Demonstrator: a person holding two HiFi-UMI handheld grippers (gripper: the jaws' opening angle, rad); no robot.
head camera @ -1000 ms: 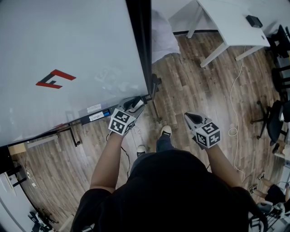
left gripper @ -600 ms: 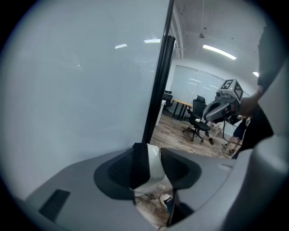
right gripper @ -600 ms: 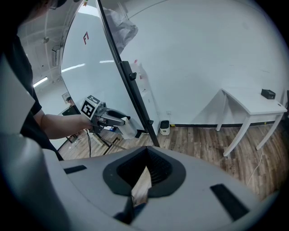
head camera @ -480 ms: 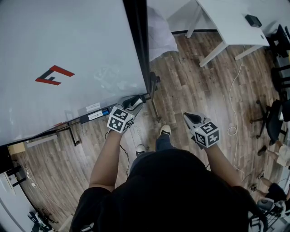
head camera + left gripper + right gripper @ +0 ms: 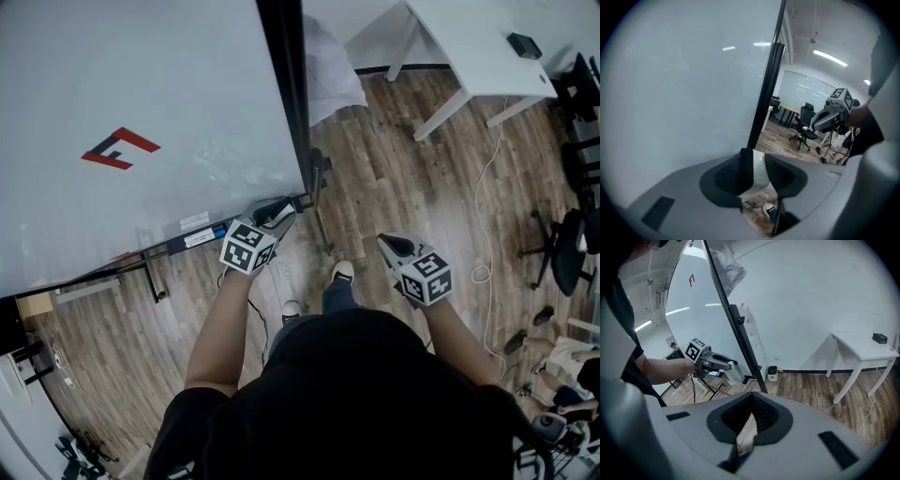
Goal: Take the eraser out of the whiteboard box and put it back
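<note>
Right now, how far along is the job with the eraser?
Done: the eraser looks out of the box, clamped in the left gripper beside the whiteboard. The right gripper is shut and empty. Remaining: put it back.

Head view steeply down from above, left gripper view close against the whiteboard [image 5: 684, 93] — right gripper view farther back, all sharing it.

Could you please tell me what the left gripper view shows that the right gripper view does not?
Only the left gripper view: the right gripper, with office chairs beyond it. Only the right gripper view: the left gripper seen from outside, a red logo, a white table. Both: the whiteboard, its black frame and the eraser clamped in the left gripper's jaws.
</note>
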